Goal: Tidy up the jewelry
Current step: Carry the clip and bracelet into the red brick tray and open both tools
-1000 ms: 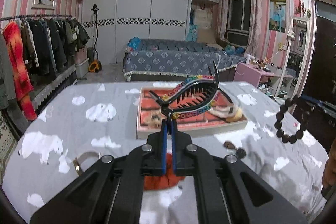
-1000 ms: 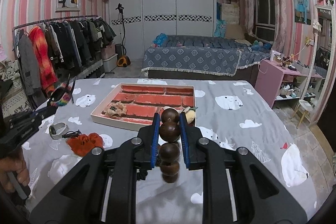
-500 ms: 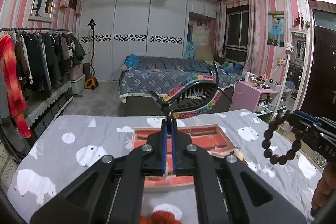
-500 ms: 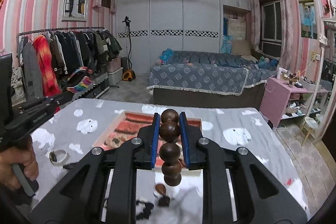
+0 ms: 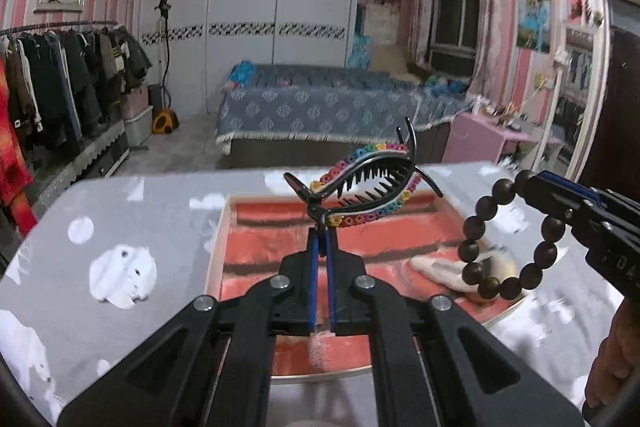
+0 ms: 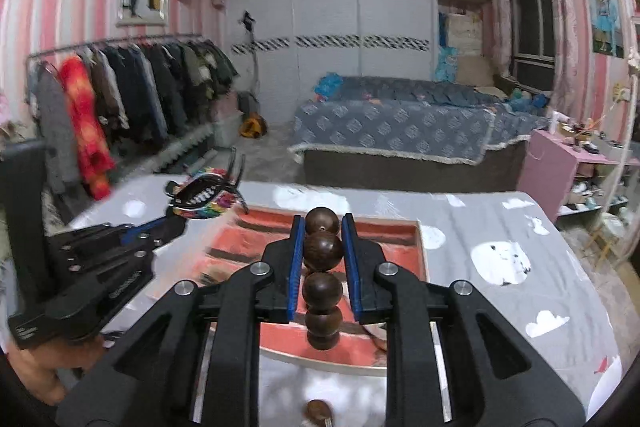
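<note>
My left gripper (image 5: 320, 233) is shut on a black claw hair clip with rainbow beads (image 5: 366, 183) and holds it above the red-lined jewelry tray (image 5: 264, 251). The clip also shows in the right wrist view (image 6: 206, 197). My right gripper (image 6: 322, 225) is shut on a dark wooden bead bracelet (image 6: 323, 247), which hangs over the tray (image 6: 372, 231). The bracelet shows in the left wrist view (image 5: 476, 273) at the tray's right side. A pale item (image 5: 436, 269) lies in the tray.
The tray sits on a grey table with white cloud shapes (image 5: 120, 267). A small dark object (image 6: 318, 409) lies on the table near me. A clothes rack (image 6: 120, 99), a bed (image 6: 400, 123) and a pink side table (image 6: 556, 163) stand beyond the table.
Both grippers moved forward and down over the tray, still holding the clip and the bracelet. The tray now fills more of both views.
</note>
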`<state>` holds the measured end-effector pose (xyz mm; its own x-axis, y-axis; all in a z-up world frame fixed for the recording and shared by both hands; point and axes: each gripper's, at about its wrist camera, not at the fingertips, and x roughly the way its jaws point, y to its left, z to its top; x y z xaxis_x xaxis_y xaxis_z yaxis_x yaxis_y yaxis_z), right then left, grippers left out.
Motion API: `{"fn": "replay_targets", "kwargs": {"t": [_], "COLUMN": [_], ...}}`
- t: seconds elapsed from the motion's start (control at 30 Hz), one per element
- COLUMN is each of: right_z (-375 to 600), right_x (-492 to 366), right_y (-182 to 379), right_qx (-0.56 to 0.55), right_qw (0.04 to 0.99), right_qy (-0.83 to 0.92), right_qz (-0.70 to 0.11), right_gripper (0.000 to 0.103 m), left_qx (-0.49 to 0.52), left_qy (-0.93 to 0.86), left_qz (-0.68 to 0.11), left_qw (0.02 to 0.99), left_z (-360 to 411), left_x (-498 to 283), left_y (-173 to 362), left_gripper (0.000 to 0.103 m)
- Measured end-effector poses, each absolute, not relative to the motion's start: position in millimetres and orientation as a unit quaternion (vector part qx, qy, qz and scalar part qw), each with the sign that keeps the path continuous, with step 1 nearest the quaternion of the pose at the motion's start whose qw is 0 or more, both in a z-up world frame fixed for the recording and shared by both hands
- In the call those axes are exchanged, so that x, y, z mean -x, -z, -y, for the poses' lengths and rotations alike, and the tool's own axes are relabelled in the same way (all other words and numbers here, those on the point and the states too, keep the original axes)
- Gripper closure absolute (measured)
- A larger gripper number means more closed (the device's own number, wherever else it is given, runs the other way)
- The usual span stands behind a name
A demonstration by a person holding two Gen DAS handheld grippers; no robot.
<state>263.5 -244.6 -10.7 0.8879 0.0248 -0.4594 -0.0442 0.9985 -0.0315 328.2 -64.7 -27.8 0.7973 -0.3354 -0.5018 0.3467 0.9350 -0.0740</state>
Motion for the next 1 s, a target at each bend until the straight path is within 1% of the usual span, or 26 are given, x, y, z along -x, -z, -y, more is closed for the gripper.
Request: {"fn": "replay_targets", "kwargs": {"t": [0.13,0.23,0.43,0.6,0.73,1.0], "right_z": [250.3,255.6,257.4,265.8,281.6,283.5], "right_x": [-281.0,-282.2,-289.5,-302.8,-306.2,-305.9], "right_y": [41.7,51.3,63.8,83.6,91.4,99.4], "right_qx": [0.005,-0.005,0.001,0.02,0.008,0.02], "right_qw": [0.965,0.962,0.959,0.95,0.946,0.944], "right_qy": [-0.033,-0.044,-0.031,0.012,0.028,0.038], "right_qz": [-0.26,-0.269,-0.28,-0.311,-0.323,-0.326], "right_gripper": [0.083,0.083,0.083,0.083,0.083,0.083], "left_qx": [-0.016,-0.003,-0.04,-0.065,-0.062,-0.061], "left_qy": [0.168,0.162,0.159,0.161,0.164,0.163], "left_qz": [-0.276,-0.292,-0.321,-0.345,-0.363,-0.371], "left_qw": [0.946,0.943,0.933,0.923,0.915,0.912], "left_z": [65.3,65.1,79.7,88.7,87.1,88.1], "left_x": [-340.6,-345.8,-347.8,-350.0,-356.9,-360.9], "left_y": [46.1,56.6,75.5,91.2,102.1,106.5], "left_gripper": [0.1,0.1,0.099,0.099,0.098,0.098]}}
